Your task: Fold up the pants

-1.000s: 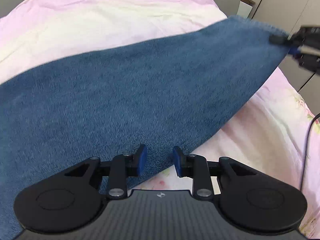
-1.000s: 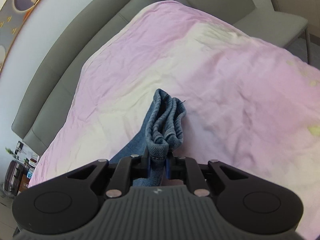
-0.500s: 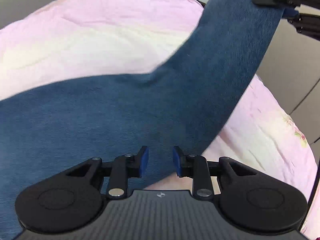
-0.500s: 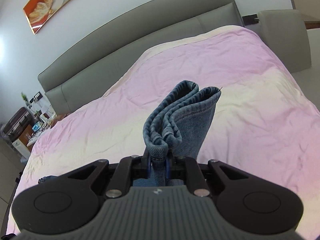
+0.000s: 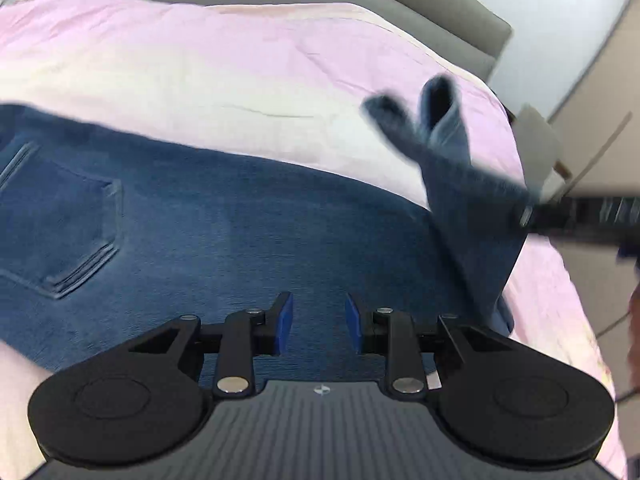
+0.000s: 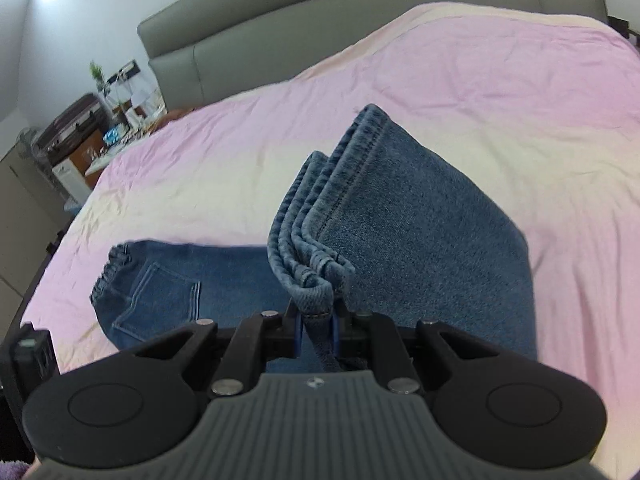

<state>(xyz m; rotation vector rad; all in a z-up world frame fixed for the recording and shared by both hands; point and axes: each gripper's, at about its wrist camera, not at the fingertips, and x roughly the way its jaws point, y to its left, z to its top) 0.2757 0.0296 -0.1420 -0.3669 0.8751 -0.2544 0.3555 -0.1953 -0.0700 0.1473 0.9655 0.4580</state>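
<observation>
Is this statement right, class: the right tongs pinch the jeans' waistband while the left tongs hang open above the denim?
Not quite. The right tongs pinch the stacked leg hems of the jeans, not the waistband, as the right wrist view shows. The left tongs do hang open above the denim.

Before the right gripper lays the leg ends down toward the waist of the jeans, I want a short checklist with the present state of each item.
1. right gripper shut on the leg hems: ok, the stacked hems sit between the pads.
2. Hem layers aligned: ok, the edges run together in the right wrist view.
3. left gripper free of cloth: ok, jaws apart above the jeans, nothing between them.
4. Waist end flat on the bedsheet: ok, the back pocket lies smooth.
5. Fold line straight: cannot tell, the gripper body hides it.
6. Landing area free: ok, nothing lies on the pocket side.
</observation>
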